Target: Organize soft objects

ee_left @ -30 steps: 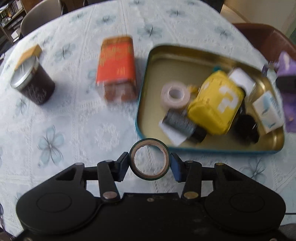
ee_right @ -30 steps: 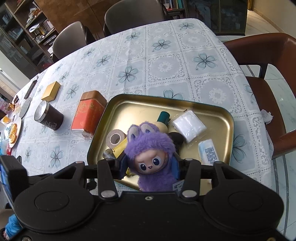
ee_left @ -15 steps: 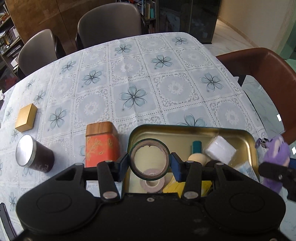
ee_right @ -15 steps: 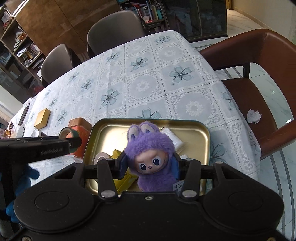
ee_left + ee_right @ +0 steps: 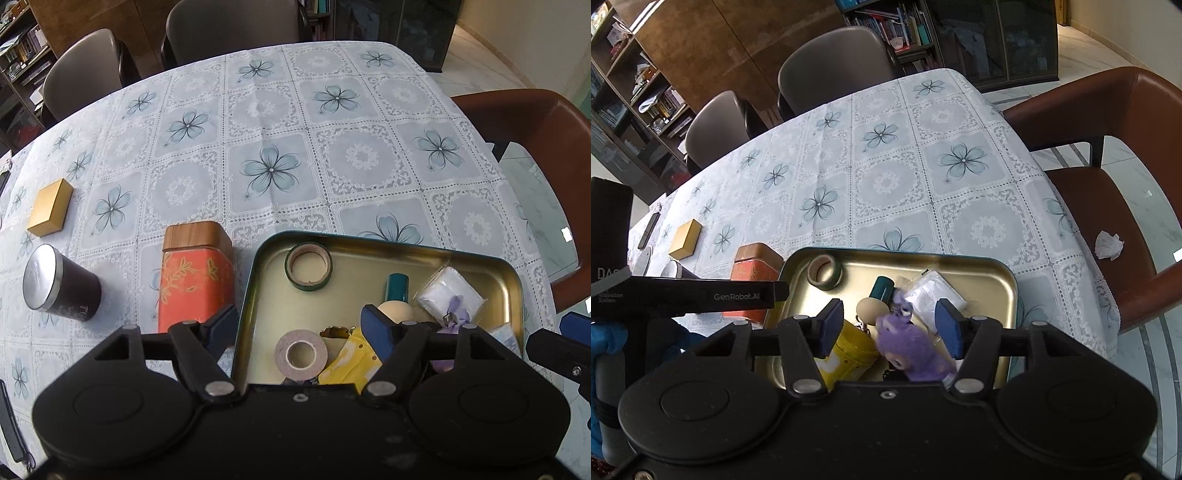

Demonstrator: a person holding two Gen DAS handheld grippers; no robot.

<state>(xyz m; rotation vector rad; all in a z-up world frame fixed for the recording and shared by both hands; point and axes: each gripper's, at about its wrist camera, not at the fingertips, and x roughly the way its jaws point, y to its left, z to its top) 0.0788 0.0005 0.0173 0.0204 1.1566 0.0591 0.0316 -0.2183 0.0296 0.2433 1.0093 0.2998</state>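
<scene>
Both grippers: the left gripper (image 5: 299,328) and the right gripper (image 5: 888,330) had their fingers spread wide and held nothing.
Done so far: the purple plush toy (image 5: 914,349) lay in the gold tray (image 5: 975,260), just under the right gripper. The green tape roll (image 5: 308,266) lay flat in the tray's far left corner. I think both drops were finished.
Left to do: I could not see any soft thing outside the tray, so the job looked close to done. Some of the table (image 5: 269,122) was hidden behind the grippers.
Tray holds: the purple toy, the green tape roll, a pale tape roll (image 5: 301,355), a yellow pouch (image 5: 849,350), a white packet in clear wrap (image 5: 452,297), a teal tube (image 5: 397,287) and a round tan ball (image 5: 870,309). They were piled close at the near side, many of them touching.
Outside the tray: an orange tin with a wood-look lid (image 5: 195,273) stood just beside the tray's left wall. A dark jar with a silver lid (image 5: 61,286) stood further left. A small gold box (image 5: 51,212) lay well apart from both.
</scene>
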